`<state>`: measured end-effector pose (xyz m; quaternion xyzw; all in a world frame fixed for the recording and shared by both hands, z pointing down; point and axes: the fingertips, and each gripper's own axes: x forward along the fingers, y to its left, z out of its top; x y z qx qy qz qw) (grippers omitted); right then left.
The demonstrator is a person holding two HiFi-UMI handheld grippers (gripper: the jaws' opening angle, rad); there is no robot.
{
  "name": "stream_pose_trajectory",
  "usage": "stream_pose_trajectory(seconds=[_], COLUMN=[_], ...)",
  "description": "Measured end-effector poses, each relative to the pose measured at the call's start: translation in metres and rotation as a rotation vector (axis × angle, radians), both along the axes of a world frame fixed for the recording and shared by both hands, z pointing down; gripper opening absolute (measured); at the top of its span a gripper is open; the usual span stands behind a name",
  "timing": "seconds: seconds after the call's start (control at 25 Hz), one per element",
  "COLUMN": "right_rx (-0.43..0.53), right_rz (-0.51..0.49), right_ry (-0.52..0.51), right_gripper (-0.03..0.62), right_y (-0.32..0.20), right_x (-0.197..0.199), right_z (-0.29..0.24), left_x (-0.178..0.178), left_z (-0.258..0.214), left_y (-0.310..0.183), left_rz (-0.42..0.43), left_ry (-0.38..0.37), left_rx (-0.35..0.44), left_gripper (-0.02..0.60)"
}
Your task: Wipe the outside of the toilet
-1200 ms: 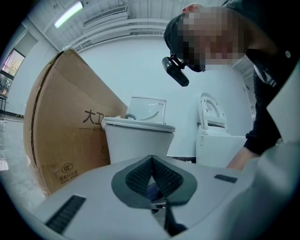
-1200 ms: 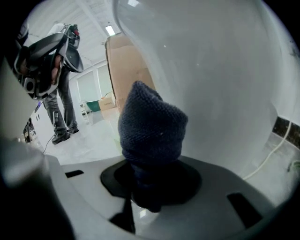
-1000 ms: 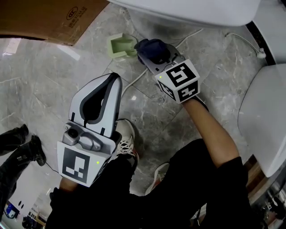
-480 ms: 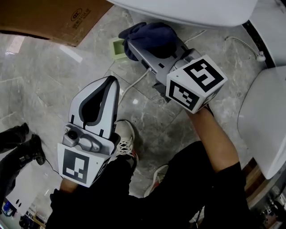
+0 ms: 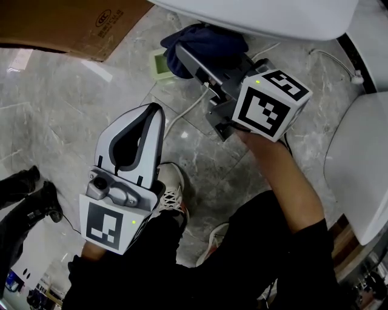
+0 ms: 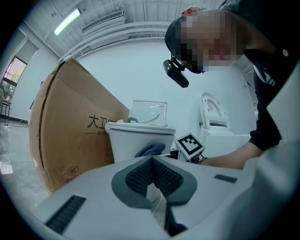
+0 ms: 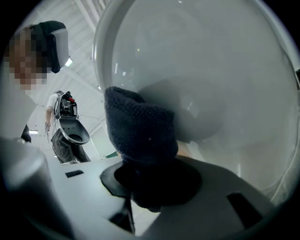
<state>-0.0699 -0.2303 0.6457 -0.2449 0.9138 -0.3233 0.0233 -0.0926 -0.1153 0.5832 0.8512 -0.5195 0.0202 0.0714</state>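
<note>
Right hand-held gripper (image 5: 189,56) is clamped on a dark blue cloth (image 5: 203,41), which bulges past its tips; in the right gripper view the cloth (image 7: 140,133) stands up from the closed jaws just beside the curved white underside of the toilet (image 7: 211,79); actual contact cannot be confirmed. In the head view the toilet (image 5: 260,15) runs along the top edge, with the cloth directly below its rim. Left hand-held gripper (image 5: 145,121) is held low over the grey marble floor (image 5: 54,115), well apart from the toilet, jaws closed on each other. 1 cardboard box (image 5: 66,24) stands at upper left; 1 pale green tray (image 5: 159,68) lies on the floor just beside the cloth; a white cable (image 5: 182,114) crosses the floor between the 2 grippers.
</note>
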Motion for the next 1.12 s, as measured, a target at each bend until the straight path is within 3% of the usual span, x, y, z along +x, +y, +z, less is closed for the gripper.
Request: stream_pose_trajectory(seconds=[0.48, 1.12], right_rx=[-0.093, -0.152], right_rz=[0.038, 0.101], right_ry=[0.009, 0.127], right_gripper=[0.118, 0.117], right_y=[-0.015, -0.029], right_x=[0.001, 0.005], right_z=[0.044, 0.113], left_x=[-0.001, -0.005], left_z=[0.008, 0.014], left_y=[-0.008, -0.017], left_rz=[0.007, 0.019], left_ry=[0.026, 0.03], left_rx=[-0.023, -0.031], left_gripper=[0.01, 0.01])
